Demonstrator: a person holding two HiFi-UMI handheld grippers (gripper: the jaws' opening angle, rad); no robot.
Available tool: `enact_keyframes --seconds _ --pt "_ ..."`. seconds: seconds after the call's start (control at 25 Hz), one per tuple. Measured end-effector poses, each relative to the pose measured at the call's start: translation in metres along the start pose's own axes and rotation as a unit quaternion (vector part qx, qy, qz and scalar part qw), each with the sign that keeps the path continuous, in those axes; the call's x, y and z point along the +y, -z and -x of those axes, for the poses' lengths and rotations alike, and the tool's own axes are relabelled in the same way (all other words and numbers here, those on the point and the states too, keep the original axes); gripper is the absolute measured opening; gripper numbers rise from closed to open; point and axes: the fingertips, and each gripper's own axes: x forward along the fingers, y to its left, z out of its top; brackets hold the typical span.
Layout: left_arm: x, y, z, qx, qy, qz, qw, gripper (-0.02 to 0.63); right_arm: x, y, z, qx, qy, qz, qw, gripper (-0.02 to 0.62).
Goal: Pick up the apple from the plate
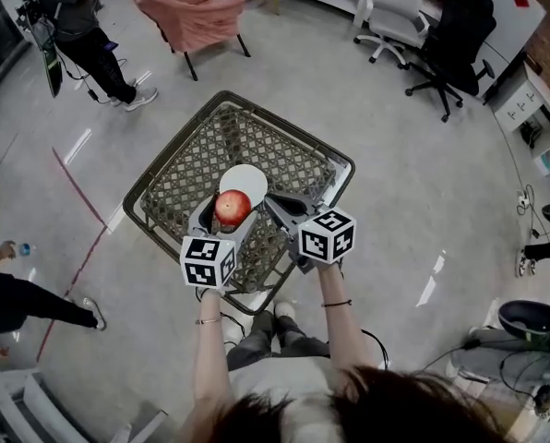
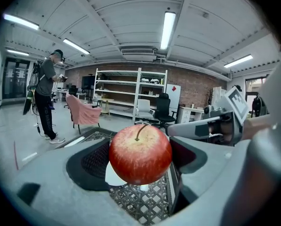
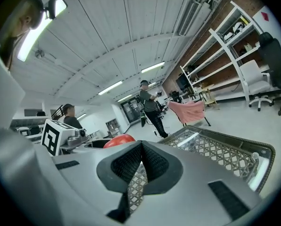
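- The apple [image 2: 140, 153] sits between the jaws of my left hand-held gripper [image 1: 229, 218]. They are spread about as wide as the fruit and press on its two sides at roughly its widest part.
- From the head view the apple is over the near edge of the white plate [image 1: 248, 181], which lies on the mesh tabletop [image 1: 289, 162]. In the left gripper view the mesh shows under the fruit and the plate lies behind it. I judge it lifted clear, though I cannot be sure of a gap.
- My right hand-held gripper [image 3: 139, 147] has its jaws pressed together with nothing between them. It is just beside the left one, over the mesh.
- Handling, as I judge it: the apple is firm and fairly weighty for its size, and its skin is smooth and waxy. Being round, it could roll or squirt out of a grip placed too high or too low.
- The broadest band is the right place to hold it, with the stem up as it is now.
- I would use moderate pressure, because a hard squeeze would bruise the flesh.
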Motion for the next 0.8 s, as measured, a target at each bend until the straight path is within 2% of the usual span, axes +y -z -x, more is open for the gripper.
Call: enact_keyframes --seconds 0.8 --pt "-0.024 -0.018 0.04 -0.01 0.018 -0.024 0.9995 0.4 0.042 -0.023 0.019 -0.005 -0.035 0.057 0.998 0.009"
